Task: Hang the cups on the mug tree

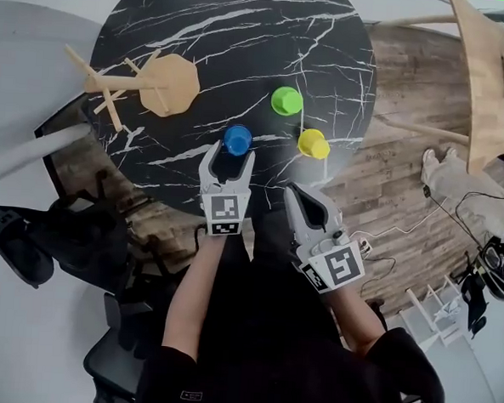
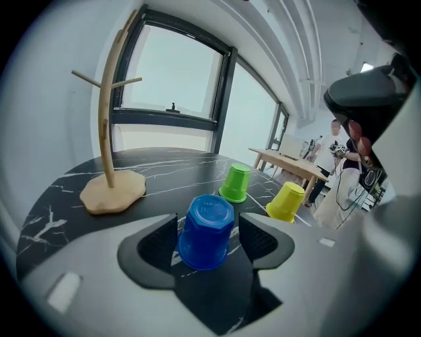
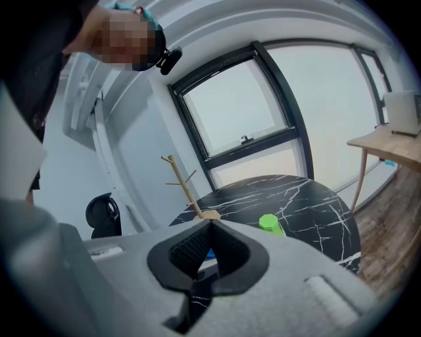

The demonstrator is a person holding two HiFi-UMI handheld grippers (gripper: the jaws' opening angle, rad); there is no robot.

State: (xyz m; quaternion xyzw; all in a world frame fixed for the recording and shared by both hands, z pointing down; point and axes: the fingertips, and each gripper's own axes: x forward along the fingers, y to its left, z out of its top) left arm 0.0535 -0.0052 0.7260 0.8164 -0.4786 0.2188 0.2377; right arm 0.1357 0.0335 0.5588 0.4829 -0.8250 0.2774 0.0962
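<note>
A blue cup [image 1: 237, 139] [image 2: 206, 230] stands upside down on the black marble table [image 1: 245, 34], between the jaws of my left gripper [image 1: 229, 151] [image 2: 208, 220]. That gripper is open, and a gap shows beside the cup. A green cup [image 1: 286, 100] [image 2: 235, 183] [image 3: 270, 224] and a yellow cup [image 1: 313, 144] [image 2: 287, 201] stand upside down further right. The wooden mug tree [image 1: 167, 84] [image 2: 104, 131] [image 3: 191, 191] stands at the table's left with bare pegs. My right gripper [image 1: 297, 193] [image 3: 209, 227] hovers at the near table edge, shut and with nothing in it.
A light wooden table [image 1: 490, 75] stands to the right over a wood floor with cables [image 1: 482, 202]. A black office chair [image 1: 28, 242] sits to the near left. A person [image 2: 342, 164] stands beyond the table on the right.
</note>
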